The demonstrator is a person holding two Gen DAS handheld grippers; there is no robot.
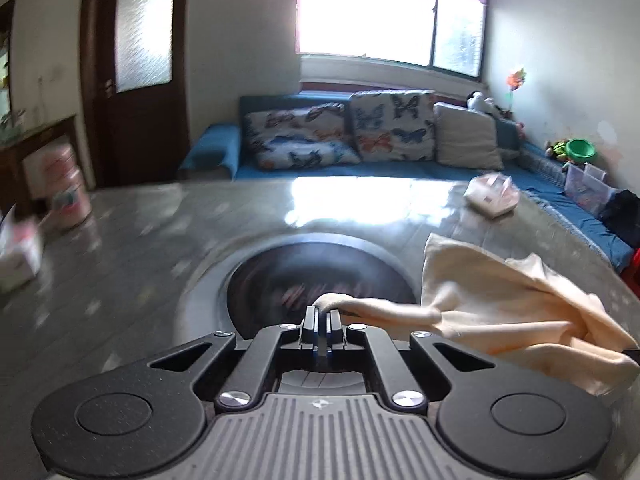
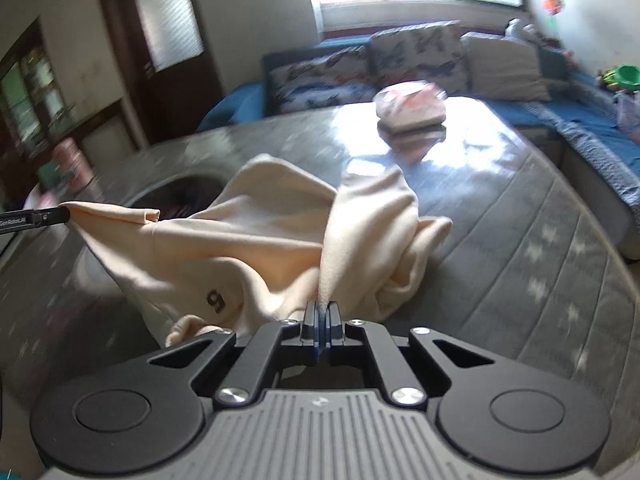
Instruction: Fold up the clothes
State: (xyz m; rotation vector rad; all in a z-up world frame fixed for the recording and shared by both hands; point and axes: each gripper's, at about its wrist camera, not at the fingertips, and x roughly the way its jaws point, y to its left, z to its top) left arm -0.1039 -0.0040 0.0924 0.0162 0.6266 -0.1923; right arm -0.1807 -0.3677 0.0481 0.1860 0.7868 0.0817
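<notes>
Spreading step: left tongs (image 1: 322, 312) and right tongs (image 2: 321, 307) each pinch the cream cotton garment (image 2: 248, 248) stretched between them, which next needs laying flat on the grey patterned table (image 2: 500, 216) ahead.

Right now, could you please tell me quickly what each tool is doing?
Left tool: closed, holding an edge of the cream garment.
Right tool: closed, holding a fold of the same garment.

"6" on cream garment (image 2: 216, 300)
</notes>
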